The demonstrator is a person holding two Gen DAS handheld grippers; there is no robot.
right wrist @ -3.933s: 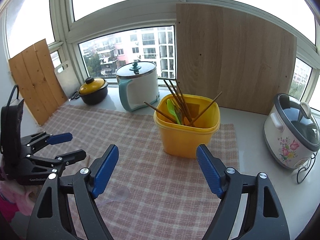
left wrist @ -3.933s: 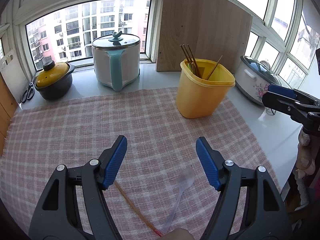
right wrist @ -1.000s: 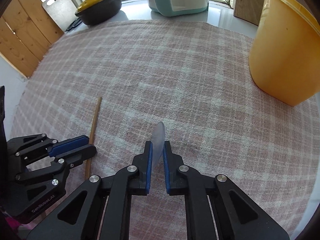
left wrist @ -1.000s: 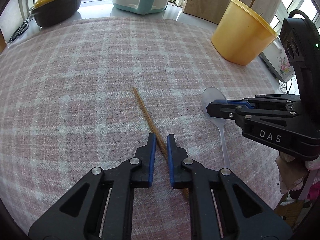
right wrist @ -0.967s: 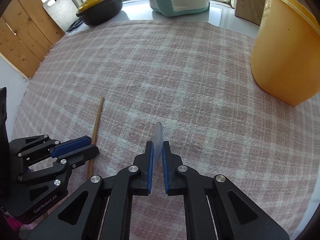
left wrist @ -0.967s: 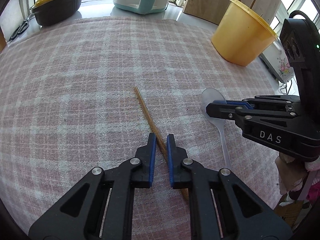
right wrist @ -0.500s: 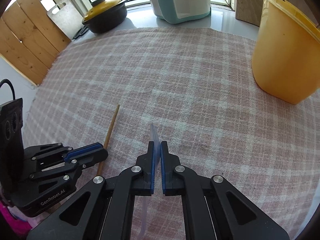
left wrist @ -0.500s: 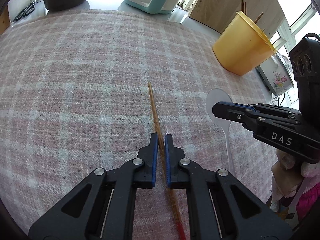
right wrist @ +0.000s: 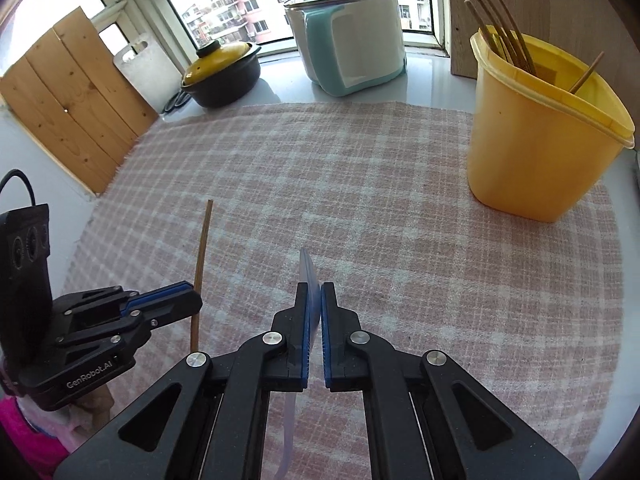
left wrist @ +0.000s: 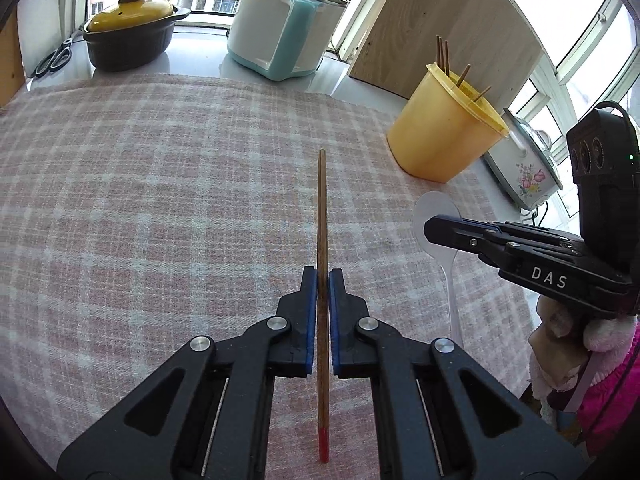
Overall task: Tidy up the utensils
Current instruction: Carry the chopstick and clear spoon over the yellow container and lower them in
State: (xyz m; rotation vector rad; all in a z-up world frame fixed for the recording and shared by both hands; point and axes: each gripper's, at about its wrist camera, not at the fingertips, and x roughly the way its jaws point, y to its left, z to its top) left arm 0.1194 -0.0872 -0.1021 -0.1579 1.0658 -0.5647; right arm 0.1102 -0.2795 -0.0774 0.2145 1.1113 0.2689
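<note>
Left gripper (left wrist: 323, 276) pinches a red-tipped wooden chopstick (left wrist: 322, 208); right gripper (right wrist: 314, 292) clamps a seemingly translucent spoon (left wrist: 436, 210), edge-on from its wrist.

Wooden chopstick (left wrist: 322, 216) with red-lacquered end, translucent plastic spoon (left wrist: 437, 216), glossy yellow plastic bin (right wrist: 540, 140), woven checked cloth (left wrist: 160, 184), smooth glossy white worktop (right wrist: 432, 80)

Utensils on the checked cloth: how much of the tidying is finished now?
Done: several chopsticks stand in the yellow plastic bin. In hand: left tongs grip the wooden chopstick; right tongs grip the clear plastic spoon. Left: dropping both into the bin.
</note>
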